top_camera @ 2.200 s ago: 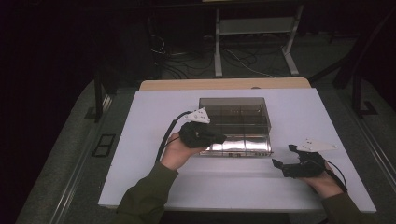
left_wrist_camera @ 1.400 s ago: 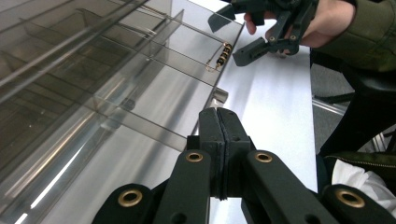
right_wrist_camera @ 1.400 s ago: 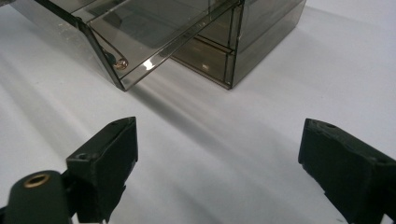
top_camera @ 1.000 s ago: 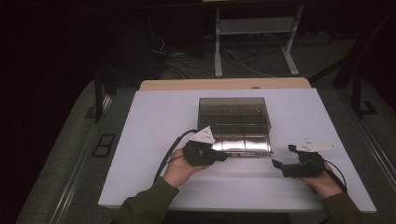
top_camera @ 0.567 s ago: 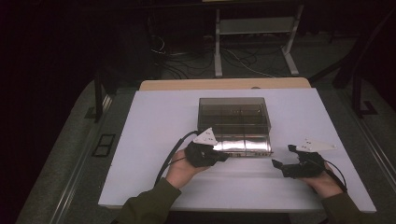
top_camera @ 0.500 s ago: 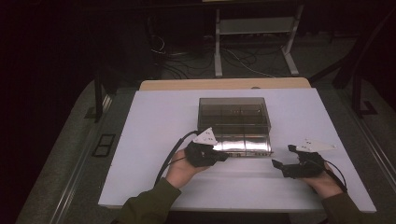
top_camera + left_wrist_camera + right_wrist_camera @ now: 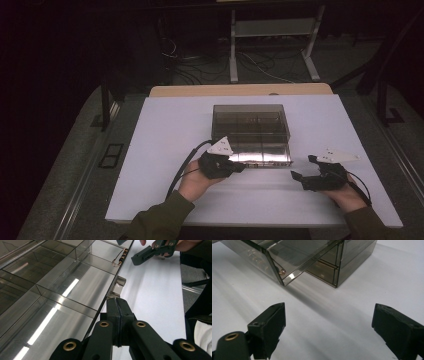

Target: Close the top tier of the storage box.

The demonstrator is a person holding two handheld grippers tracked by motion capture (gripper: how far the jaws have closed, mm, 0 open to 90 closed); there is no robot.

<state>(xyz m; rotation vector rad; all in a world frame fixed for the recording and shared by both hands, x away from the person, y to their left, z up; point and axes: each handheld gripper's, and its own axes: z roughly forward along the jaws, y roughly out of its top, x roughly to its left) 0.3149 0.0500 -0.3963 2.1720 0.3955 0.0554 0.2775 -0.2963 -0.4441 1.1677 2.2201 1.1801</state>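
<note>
A smoked clear box (image 7: 250, 120) with compartments stands mid-table, its low drawer (image 7: 260, 156) pulled out toward me. My left gripper (image 7: 240, 167) is shut, its tips (image 7: 117, 301) right at the drawer's front edge, just short of the small clear handle tab (image 7: 119, 286); nothing shows between the jaws. A small brownish metal piece (image 7: 119, 260) lies in the drawer's end compartment (image 7: 282, 271). My right gripper (image 7: 302, 167) rests on the table to the right of the drawer, open, with bare table between its jaws (image 7: 328, 315).
The white table (image 7: 165, 140) has wide free room left and right of the box. A wooden strip (image 7: 240, 90) runs along its far edge. Beyond it are cables and a metal stand (image 7: 270, 30) on the dark floor.
Since the oldest frame my left gripper has come off the box's front left corner, down and toward me to the drawer front. Over the last second both hands are still.
</note>
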